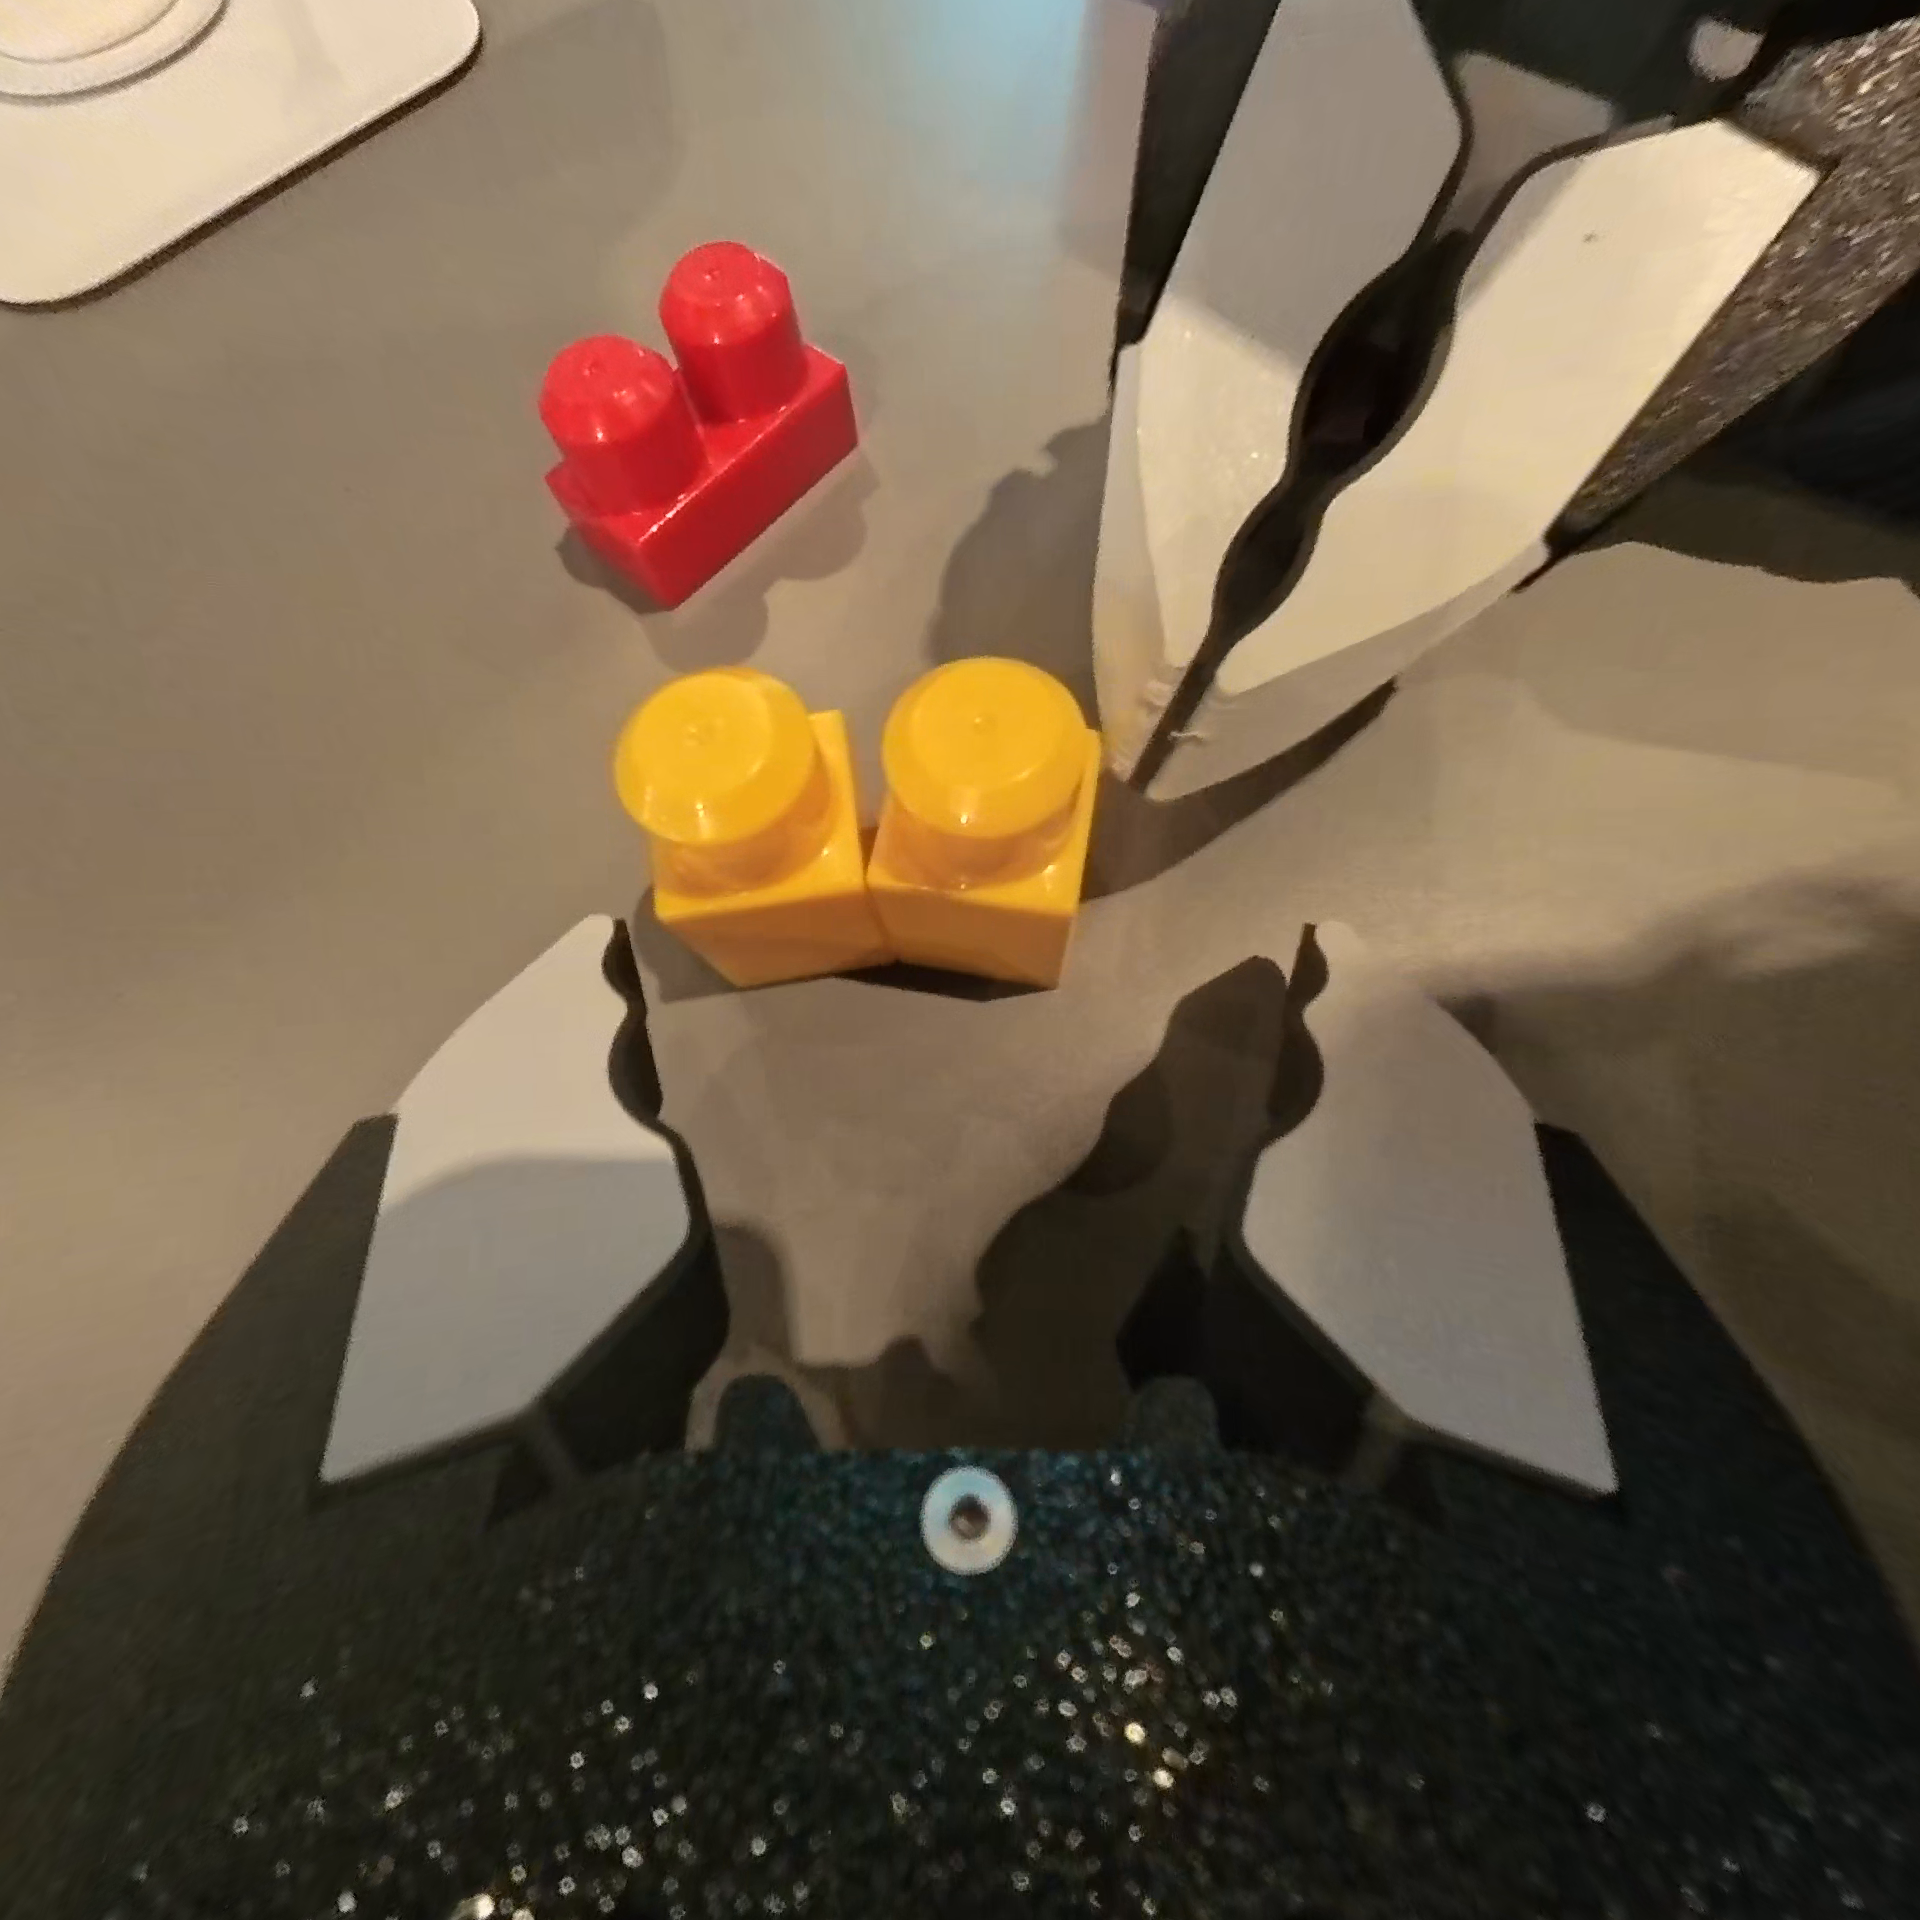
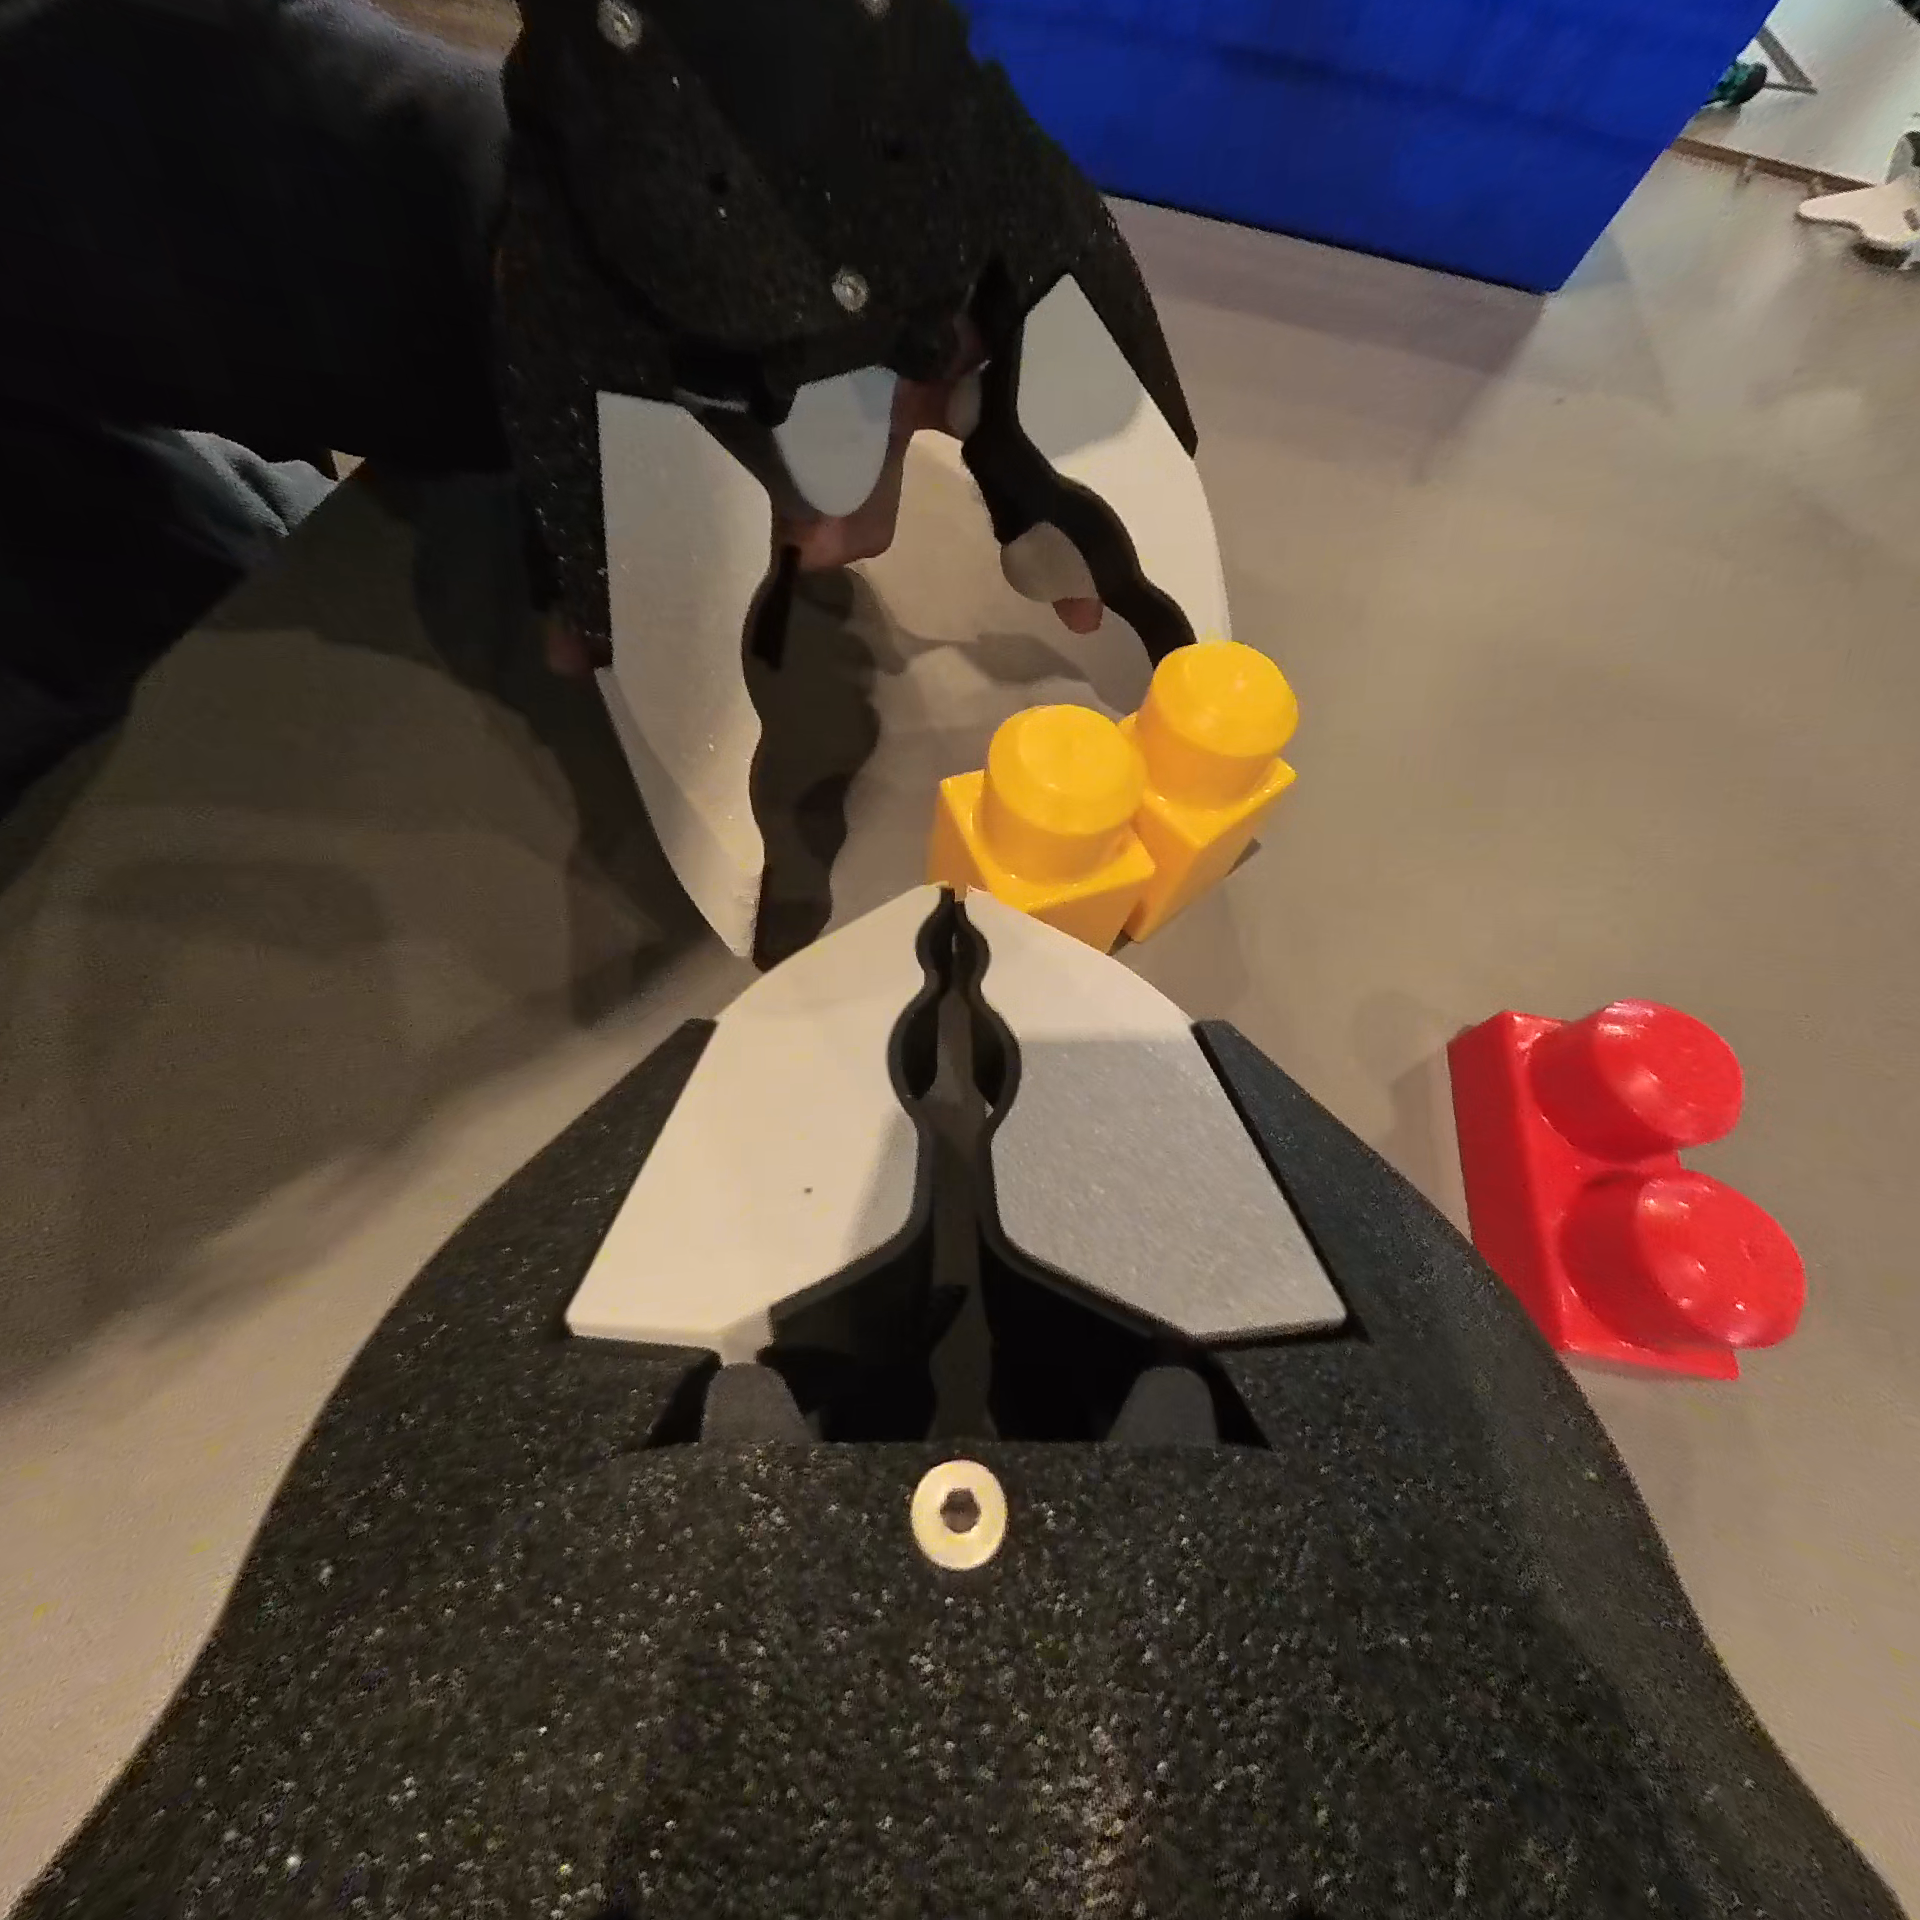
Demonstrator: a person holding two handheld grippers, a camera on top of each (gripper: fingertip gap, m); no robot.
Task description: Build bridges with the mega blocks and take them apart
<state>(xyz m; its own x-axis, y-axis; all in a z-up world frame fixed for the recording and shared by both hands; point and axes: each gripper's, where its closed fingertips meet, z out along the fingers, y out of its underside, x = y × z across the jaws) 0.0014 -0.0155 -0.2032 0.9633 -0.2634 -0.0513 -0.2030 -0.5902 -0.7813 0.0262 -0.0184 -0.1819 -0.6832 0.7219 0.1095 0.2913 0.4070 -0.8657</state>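
— Grippers? — Left gripper [image 1: 956,977] gapes wide before two touching, glossy yellow blocks [image 1: 868,831]; right gripper [image 2: 948,896] pinched closed, empty, tip beside them
— Red block [image 1: 701,421]? — Two-studded, alone on the grey table [image 1: 260,675]

Two yellow single-stud blocks [image 1: 764,831] [image 1: 982,821] stand upright, sides touching, at centre frame on the table; a red two-stud block [image 1: 707,436] lies apart, upper left of them

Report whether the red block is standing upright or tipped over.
Upright. The red block sits flat on the grey table, both studs pointing up, apart from the two yellow blocks.
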